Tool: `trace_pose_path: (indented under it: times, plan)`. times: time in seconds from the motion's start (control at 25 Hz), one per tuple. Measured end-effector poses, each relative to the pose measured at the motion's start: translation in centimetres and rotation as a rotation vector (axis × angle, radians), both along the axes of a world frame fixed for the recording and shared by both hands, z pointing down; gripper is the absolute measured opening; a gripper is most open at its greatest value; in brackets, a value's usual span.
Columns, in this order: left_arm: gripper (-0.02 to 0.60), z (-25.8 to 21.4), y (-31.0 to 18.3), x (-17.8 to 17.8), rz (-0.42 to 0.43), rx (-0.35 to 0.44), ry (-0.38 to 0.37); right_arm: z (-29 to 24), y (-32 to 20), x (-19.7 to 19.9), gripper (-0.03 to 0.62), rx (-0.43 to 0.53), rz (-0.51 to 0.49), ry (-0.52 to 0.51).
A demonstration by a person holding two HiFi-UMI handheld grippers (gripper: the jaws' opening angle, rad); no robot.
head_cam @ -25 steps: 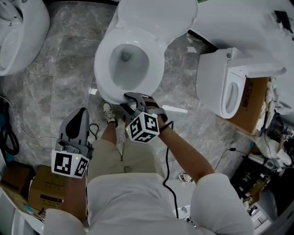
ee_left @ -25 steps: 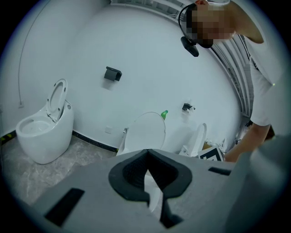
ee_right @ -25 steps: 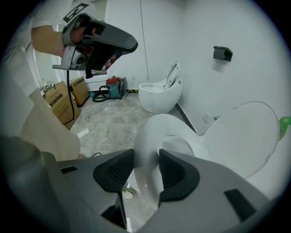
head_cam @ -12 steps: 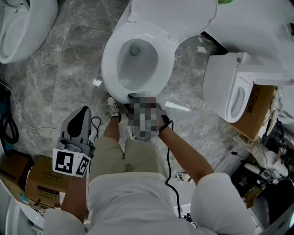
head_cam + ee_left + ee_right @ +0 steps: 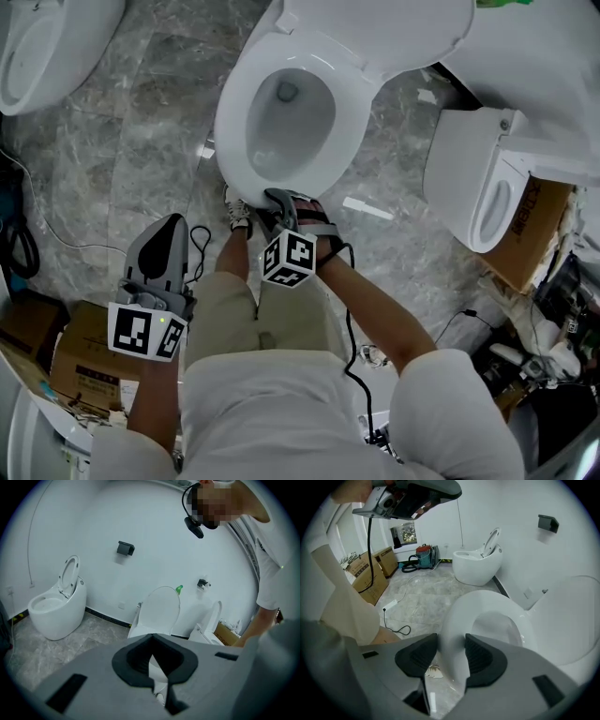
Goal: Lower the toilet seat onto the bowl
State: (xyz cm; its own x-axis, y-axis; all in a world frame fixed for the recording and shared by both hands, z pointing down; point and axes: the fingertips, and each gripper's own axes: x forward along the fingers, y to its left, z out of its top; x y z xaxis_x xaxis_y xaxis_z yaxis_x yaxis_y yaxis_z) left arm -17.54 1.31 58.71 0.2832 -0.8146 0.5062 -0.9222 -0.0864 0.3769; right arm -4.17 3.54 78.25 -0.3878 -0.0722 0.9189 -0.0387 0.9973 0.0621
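The white toilet seat (image 5: 351,105) lies flat on the bowl, with the lid (image 5: 384,28) standing up behind it. My right gripper (image 5: 277,198) is at the seat's front rim. In the right gripper view the rim (image 5: 454,620) sits between the two dark pads of that gripper (image 5: 451,656). Its jaws are opening: the right pad still touches the rim, and a thin gap shows at the left pad. My left gripper (image 5: 172,225) hangs low beside the person's left leg, away from the toilet. It is shut and empty (image 5: 151,635).
A second toilet (image 5: 37,47) stands at the far left and a third (image 5: 478,178) at the right, beside a cardboard box (image 5: 534,239). More boxes (image 5: 52,361) and cables lie on the marble floor. The person's shoe (image 5: 239,211) is at the bowl's foot.
The head view has drifted, so the toilet sits a little higher and further right in it. The right gripper stays at the seat's front rim. The left gripper has hardly moved.
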Motion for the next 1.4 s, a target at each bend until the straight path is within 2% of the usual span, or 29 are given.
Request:
trace_pose_path:
  times: [0.28, 1.0, 1.4]
  plan:
    - [0.006, 0.7, 0.0, -0.5, -0.008, -0.026, -0.016, 2.9, 0.9, -0.1, 0.186, -0.082, -0.029, 0.026]
    - [0.005, 2.8, 0.5, -0.7, -0.032, -0.078, -0.013, 9.0, 2.1, -0.3, 0.17, -0.133, -0.075, 0.145]
    - [0.005, 3.1, 1.1, -0.9, -0.042, -0.095, -0.021, 10.9, 2.4, -0.1, 0.164, -0.15, -0.077, 0.169]
